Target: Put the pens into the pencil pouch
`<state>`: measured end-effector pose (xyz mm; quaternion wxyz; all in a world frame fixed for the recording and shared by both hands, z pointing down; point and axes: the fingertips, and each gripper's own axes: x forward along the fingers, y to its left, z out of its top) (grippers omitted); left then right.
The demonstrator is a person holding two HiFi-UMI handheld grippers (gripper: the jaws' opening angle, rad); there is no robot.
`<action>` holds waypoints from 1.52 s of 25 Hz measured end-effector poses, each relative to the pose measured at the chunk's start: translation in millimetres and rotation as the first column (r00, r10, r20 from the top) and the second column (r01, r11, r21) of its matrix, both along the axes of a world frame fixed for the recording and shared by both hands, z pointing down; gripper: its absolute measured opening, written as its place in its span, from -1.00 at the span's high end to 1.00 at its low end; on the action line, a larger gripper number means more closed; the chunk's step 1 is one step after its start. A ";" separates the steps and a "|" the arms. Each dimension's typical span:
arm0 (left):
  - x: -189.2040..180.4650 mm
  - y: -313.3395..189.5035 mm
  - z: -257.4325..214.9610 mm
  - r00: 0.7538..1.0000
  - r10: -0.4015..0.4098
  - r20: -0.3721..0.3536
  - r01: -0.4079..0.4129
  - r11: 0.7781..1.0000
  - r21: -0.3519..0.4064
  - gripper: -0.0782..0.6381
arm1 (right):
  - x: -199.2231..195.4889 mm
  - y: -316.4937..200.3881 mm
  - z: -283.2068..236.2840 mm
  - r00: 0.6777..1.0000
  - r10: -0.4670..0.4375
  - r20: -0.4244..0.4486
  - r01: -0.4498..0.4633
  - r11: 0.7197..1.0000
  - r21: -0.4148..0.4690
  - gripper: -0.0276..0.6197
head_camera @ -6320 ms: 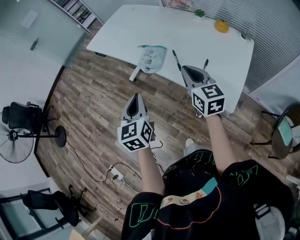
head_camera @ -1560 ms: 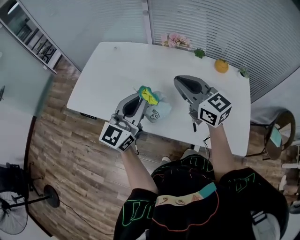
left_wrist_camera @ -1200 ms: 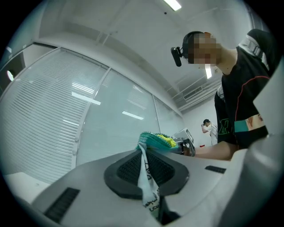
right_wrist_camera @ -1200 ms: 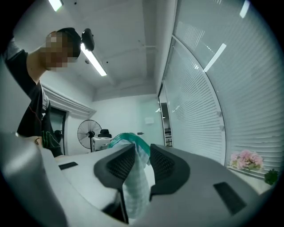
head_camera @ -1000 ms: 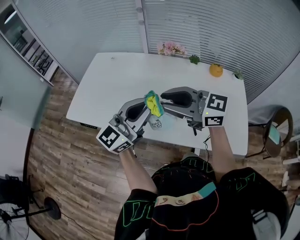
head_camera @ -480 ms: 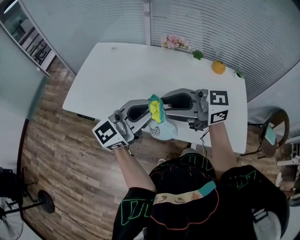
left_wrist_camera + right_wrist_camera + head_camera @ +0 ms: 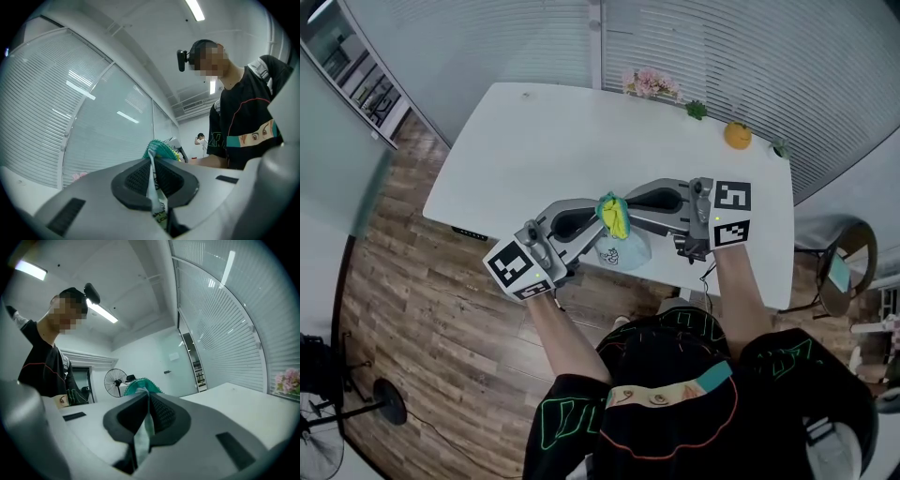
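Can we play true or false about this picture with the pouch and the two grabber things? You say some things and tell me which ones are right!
1. Both the left gripper and the right gripper pinch the pencil pouch. True; the right one's jaws have just closed on it.
2. The pouch lies flat on the table. False: it hangs down from the two grippers.
3. A round orange thing sits near the table's far right corner. True.
4. The right gripper holds a pen. False: only the pouch's fabric is between its jaws.
5. There are pink flowers at the table's far edge. True.
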<state>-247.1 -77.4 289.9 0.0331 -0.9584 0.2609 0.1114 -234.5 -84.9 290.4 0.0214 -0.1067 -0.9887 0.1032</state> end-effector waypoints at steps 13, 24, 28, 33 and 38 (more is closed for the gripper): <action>-10.7 -6.6 5.7 1.000 -0.011 -0.024 0.011 1.000 0.014 0.77 | 35.6 -5.6 -8.9 0.997 0.042 0.068 -0.054 0.981 0.184 0.87; 9.9 -19.7 6.8 0.999 0.034 -0.014 -0.034 0.999 0.023 0.79 | 78.2 -5.7 -6.6 0.988 0.150 0.026 -0.151 0.949 0.275 0.86; 25.9 -24.4 12.9 0.996 0.086 -0.010 -0.086 0.996 -0.009 0.79 | 100.7 -13.0 7.2 0.979 0.203 -0.004 -0.198 0.960 0.198 0.86; 31.3 -24.8 24.5 0.992 0.127 -0.006 -0.127 0.990 -0.052 0.79 | 142.9 -47.0 6.2 0.915 0.403 0.027 -0.403 0.909 0.105 0.76; 42.7 -12.4 30.7 0.981 0.193 -0.006 -0.193 0.978 -0.078 0.79 | 165.4 -77.4 42.5 0.797 0.589 -0.132 -0.581 0.808 0.100 0.76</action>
